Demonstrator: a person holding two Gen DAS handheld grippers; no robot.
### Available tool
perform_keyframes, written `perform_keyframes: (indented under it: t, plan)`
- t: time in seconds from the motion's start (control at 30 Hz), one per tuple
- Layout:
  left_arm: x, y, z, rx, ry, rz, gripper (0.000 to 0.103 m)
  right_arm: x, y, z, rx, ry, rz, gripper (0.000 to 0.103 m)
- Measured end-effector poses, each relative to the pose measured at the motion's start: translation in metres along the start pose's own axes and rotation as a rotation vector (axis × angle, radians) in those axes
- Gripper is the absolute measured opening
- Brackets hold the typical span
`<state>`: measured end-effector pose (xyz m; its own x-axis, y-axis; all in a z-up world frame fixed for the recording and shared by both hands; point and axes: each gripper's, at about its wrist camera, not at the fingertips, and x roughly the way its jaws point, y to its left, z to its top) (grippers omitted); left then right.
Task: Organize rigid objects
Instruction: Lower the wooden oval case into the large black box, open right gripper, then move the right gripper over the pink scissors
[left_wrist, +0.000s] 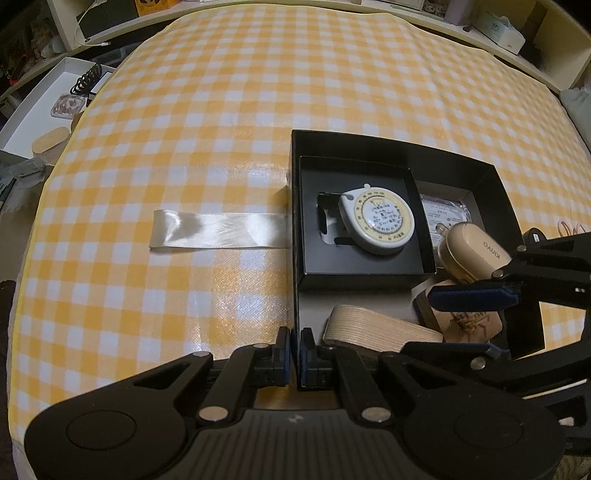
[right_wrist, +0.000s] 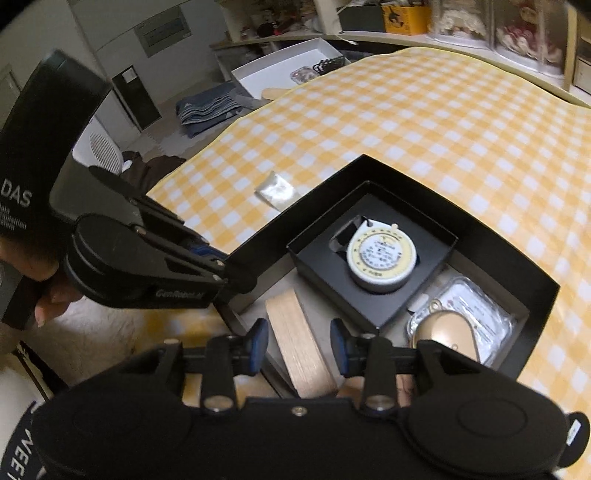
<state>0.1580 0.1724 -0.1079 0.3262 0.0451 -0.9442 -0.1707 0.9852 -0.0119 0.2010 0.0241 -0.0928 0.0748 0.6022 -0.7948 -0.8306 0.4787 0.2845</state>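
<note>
wooden block lengthwise between open right claw

My left gripper sits low with its jaws drawn almost together, pinching a thin upright edge between the blue pads. My right gripper hovers with jaws spread wide, nothing between them. A hand wraps the left gripper's handle, seen from the right wrist camera.
</note>
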Motion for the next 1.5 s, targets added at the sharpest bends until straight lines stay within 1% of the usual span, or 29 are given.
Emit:
perform_keyframes:
  t: [0.03,0.07,0.1,0.13,0.2,0.23,0.37,0.43,0.47,0.5,0.53,0.73,0.87,0.97,1.2,1.5]
  plan:
    - [0.0,0.0,0.0,0.0,0.0,0.0,0.007,-0.001,0.0,0.0,0.009,0.001,0.001,0.04]
    - [0.0,0.0,0.0,0.0,0.0,0.0,0.007,-0.003,0.0,0.001,0.016,0.002,0.003,0.043]
    - [0.0,0.0,0.0,0.0,0.001,0.0,0.007,-0.005,0.0,0.001,0.027,0.001,0.005,0.048]
    - [0.0,0.0,0.0,0.0,0.001,0.0,0.007,-0.007,0.0,0.001,0.037,-0.001,0.005,0.051]
    - [0.0,0.0,0.0,0.0,0.001,0.0,0.007,-0.014,0.0,0.002,0.064,-0.011,0.006,0.062]
    - [0.0,0.0,0.0,0.0,0.001,0.0,0.007,-0.017,0.0,0.002,0.08,-0.014,0.007,0.064]
    - [0.0,-0.001,0.0,0.0,0.001,0.0,0.007,-0.033,0.0,0.002,0.1,-0.038,-0.006,0.079]
    - [0.0,0.0,0.0,0.0,0.001,0.0,0.006,-0.041,-0.001,0.002,0.103,-0.053,-0.009,0.084]
    - [0.0,-0.001,0.0,0.0,0.001,0.0,0.006,-0.046,-0.001,0.002,0.106,-0.063,-0.013,0.09]
    - [0.0,-0.001,0.0,0.0,0.001,0.001,0.006,-0.051,-0.002,0.001,0.108,-0.078,-0.02,0.098]
    - [0.0,-0.001,0.0,0.0,0.001,0.001,0.006,-0.057,-0.002,0.0,0.106,-0.095,-0.03,0.102]
    - [-0.001,-0.001,0.001,0.001,0.002,0.002,0.006,-0.095,-0.013,-0.004,0.133,-0.199,-0.106,0.103]
    - [0.0,-0.001,0.001,0.001,0.002,0.003,0.006,-0.12,-0.032,-0.011,0.181,-0.263,-0.192,0.103]
    - [-0.001,-0.001,0.001,0.0,0.002,0.003,0.006,-0.135,-0.049,-0.02,0.23,-0.29,-0.243,0.103]
    - [-0.002,-0.001,0.001,0.001,0.001,0.003,0.006,-0.16,-0.097,-0.052,0.351,-0.288,-0.399,0.103]
    - [-0.002,-0.001,0.001,0.001,0.002,0.003,0.006,-0.183,-0.154,-0.089,0.544,-0.28,-0.538,0.103]
